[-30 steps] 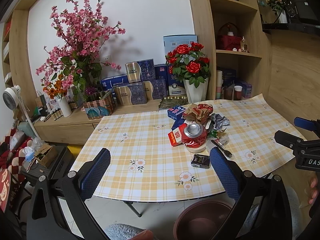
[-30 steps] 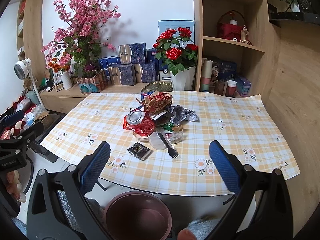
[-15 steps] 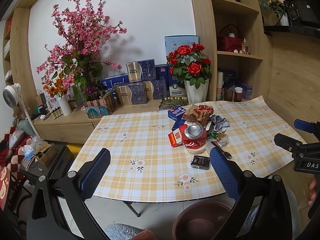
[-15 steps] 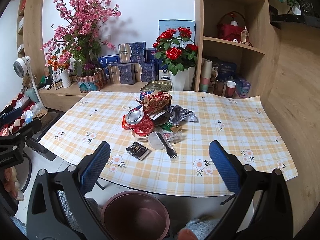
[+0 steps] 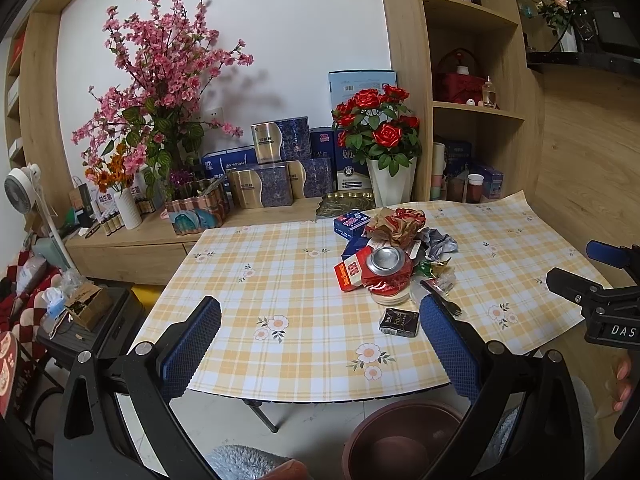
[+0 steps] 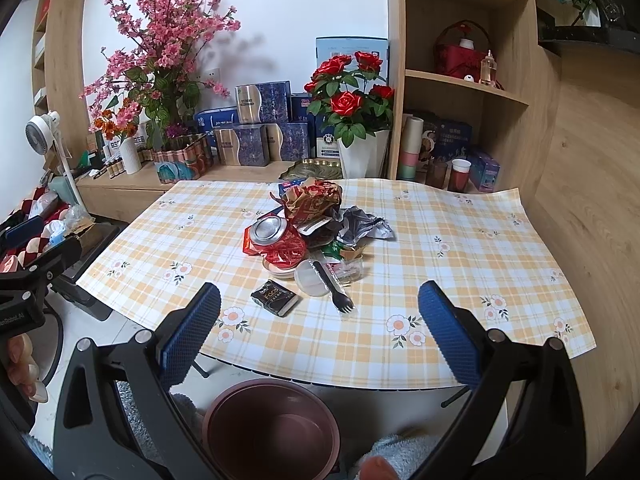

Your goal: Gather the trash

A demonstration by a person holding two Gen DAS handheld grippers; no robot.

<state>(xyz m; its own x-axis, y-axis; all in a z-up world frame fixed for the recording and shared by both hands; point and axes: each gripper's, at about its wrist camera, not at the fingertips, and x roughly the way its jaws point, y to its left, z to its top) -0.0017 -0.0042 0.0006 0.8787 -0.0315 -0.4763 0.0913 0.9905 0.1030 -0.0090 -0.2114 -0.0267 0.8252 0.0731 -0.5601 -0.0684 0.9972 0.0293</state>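
Note:
A trash pile sits mid-table: a crushed red can [image 6: 276, 236], crumpled red-gold wrapper [image 6: 314, 200], grey foil [image 6: 362, 226], a black fork [image 6: 332, 286] on a clear lid, and a small black packet [image 6: 275, 297]. The can [image 5: 387, 266] and packet [image 5: 400, 321] also show in the left wrist view. A brown bin [image 6: 272, 428] stands on the floor below the table's near edge. My left gripper [image 5: 320, 344] and right gripper [image 6: 320, 340] are both open and empty, held short of the table edge.
The checked tablecloth [image 6: 460, 264] covers the table. Behind it a sideboard holds boxes, a rose vase [image 6: 356, 120] and a pink blossom plant [image 6: 160, 48]. Wooden shelves stand at the right. A fan [image 6: 42, 132] and clutter are at the left.
Both grippers have drifted slightly back and up from the table; the scene sits a little lower in view. Nothing was grasped or moved.

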